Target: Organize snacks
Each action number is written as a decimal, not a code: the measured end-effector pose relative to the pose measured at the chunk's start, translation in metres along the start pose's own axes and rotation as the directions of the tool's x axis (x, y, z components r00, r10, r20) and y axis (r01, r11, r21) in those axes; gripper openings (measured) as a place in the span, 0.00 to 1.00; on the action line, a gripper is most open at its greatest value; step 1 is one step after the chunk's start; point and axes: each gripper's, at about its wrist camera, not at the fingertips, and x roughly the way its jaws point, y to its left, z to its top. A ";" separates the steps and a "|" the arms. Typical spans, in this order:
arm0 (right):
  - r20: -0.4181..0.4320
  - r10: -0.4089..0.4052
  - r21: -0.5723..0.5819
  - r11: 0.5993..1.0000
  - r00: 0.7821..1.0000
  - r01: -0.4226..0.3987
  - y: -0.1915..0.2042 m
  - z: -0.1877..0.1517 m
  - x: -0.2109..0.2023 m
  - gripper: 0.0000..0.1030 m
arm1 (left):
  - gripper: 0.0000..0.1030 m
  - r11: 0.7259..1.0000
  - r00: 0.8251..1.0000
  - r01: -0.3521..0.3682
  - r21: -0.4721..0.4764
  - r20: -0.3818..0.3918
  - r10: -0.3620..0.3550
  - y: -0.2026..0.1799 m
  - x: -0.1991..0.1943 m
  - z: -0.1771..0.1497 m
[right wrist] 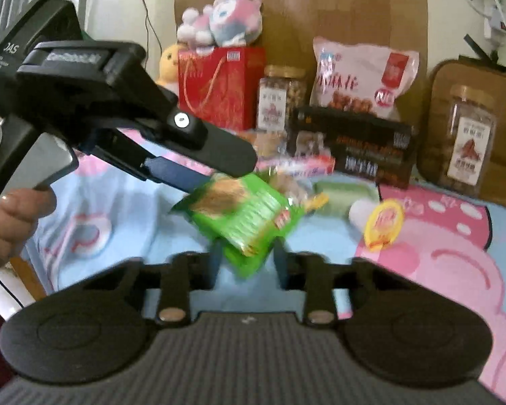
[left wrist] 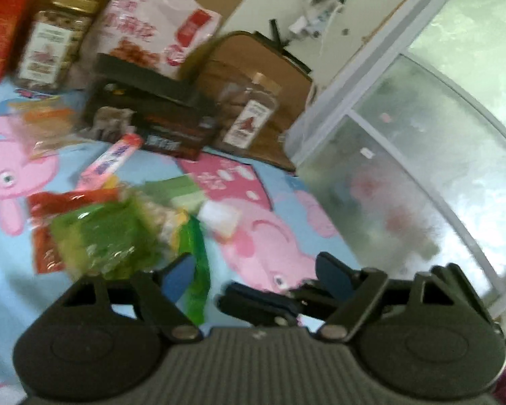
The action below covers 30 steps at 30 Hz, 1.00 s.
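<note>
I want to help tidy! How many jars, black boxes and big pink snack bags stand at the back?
Jars: 2, left jar, right jar
Black boxes: 1, black box
Big pink snack bags: 1, pink snack bag
Total: 4

soft, even daylight, fairly bright. in the left wrist view the window at right glares pale and washed out. both views are smeared by motion blur; the green packet at centre is worst, its print unreadable. fisheye bends lines at the edges. shadows are faint under the grippers.
</note>
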 end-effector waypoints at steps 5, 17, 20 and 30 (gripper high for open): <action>0.043 -0.039 -0.040 0.998 0.998 0.040 -0.003 0.023 0.017 0.08 | 0.77 0.995 0.996 -0.085 0.057 0.021 0.084 -0.003 0.010 0.022; -0.086 0.006 0.038 0.999 0.996 -0.003 -0.018 -0.016 0.020 0.58 | 0.83 0.993 0.993 -0.115 -0.037 0.011 0.116 0.041 0.001 0.018; -0.105 0.013 0.029 1.000 0.994 -0.010 -0.012 -0.016 0.031 0.64 | 0.83 0.992 0.992 -0.123 -0.012 -0.012 0.123 0.040 0.009 0.016; -0.067 -0.039 -0.028 0.999 0.997 0.037 0.005 -0.012 0.044 0.18 | 0.44 0.994 0.990 -0.100 0.051 -0.091 0.104 0.026 0.029 0.001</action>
